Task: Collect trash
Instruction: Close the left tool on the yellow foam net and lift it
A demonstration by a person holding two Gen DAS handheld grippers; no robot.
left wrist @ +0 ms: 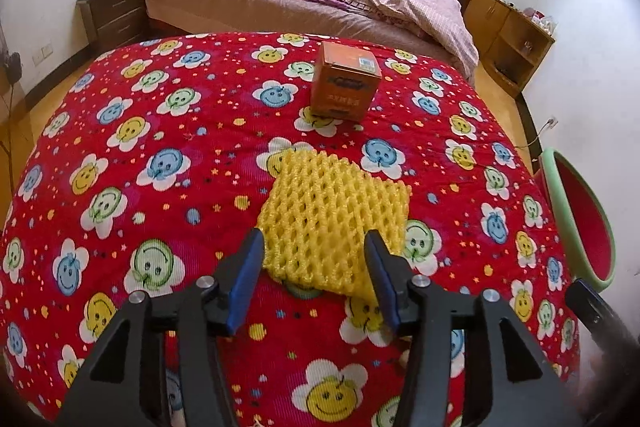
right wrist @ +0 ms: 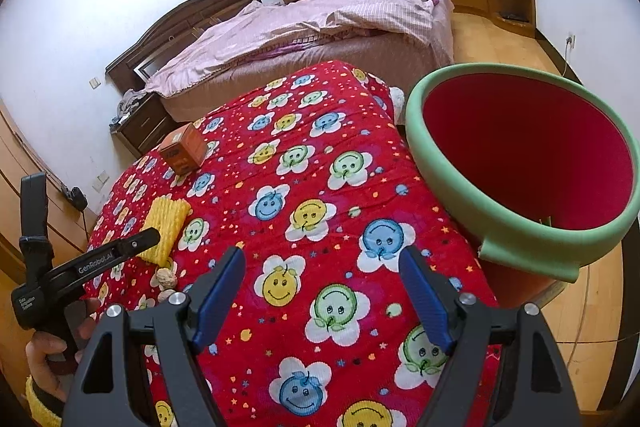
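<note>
Left claw (left wrist: 314, 259) first: from its own wrist cam the blue pads sit apart, straddling the near edge of the yellow foam fruit net (left wrist: 334, 215), which lies flat on the red smiley-flower cloth (left wrist: 160, 147) covering the bench. Pads don't look like they're pressing on it, so I'd call it open around the net, nothing held. Farther back there's an orange carton (left wrist: 345, 81) standing upright, well apart from the net. The green-rimmed bin (left wrist: 576, 219) peeks in at the right edge.

Over on the right wrist cam, the right claw (right wrist: 322, 267) hangs wide open over bare cloth with nothing between its fingers. The bin (right wrist: 440, 163) is just beside it on the right, red inside, and looks empty as far as I can see. There's also a small crumpled beige scrap (right wrist: 167, 277) near the net (right wrist: 166, 229), close by the left claw (right wrist: 150, 237).

So my read: this is the grab-the-net step. Next up, it needs to close on that squishy foam, lift, and carry it across to the bin.
</note>
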